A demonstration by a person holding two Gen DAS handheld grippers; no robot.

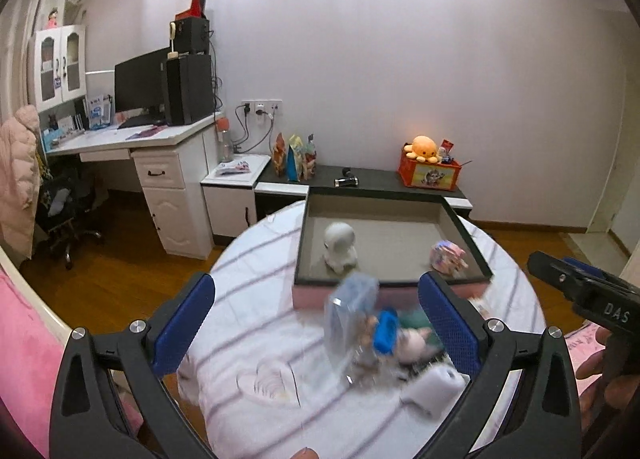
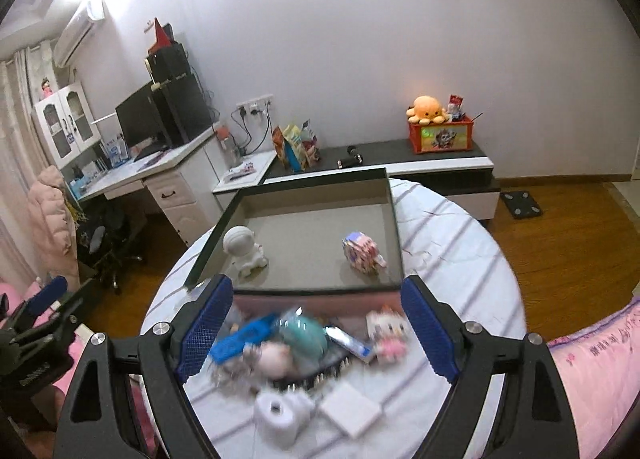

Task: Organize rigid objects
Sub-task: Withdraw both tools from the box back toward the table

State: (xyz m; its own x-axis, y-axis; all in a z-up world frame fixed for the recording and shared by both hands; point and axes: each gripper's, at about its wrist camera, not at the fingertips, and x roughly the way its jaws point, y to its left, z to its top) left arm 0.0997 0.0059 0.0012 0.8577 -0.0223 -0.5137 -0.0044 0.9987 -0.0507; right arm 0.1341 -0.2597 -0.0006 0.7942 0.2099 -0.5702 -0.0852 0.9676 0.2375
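Astronaut figure [image 2: 243, 251] left in tray [image 2: 312, 174], toy pile [image 2: 296, 343] before it

Matt grey tray [image 2: 390, 215]; striped cloth table cover [image 2: 460, 255]; glossy wood floor [image 2: 560, 243].

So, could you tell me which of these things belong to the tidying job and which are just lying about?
Job: tray, white astronaut figure, pink block toy, toy pile, white camera toy.
Lying about: orange octopus plush, snack bags, monitor.

Left wrist view close above the round table [image 1: 256, 323], facing the wall; right wrist view likewise; both share the tray [image 1: 400, 282].
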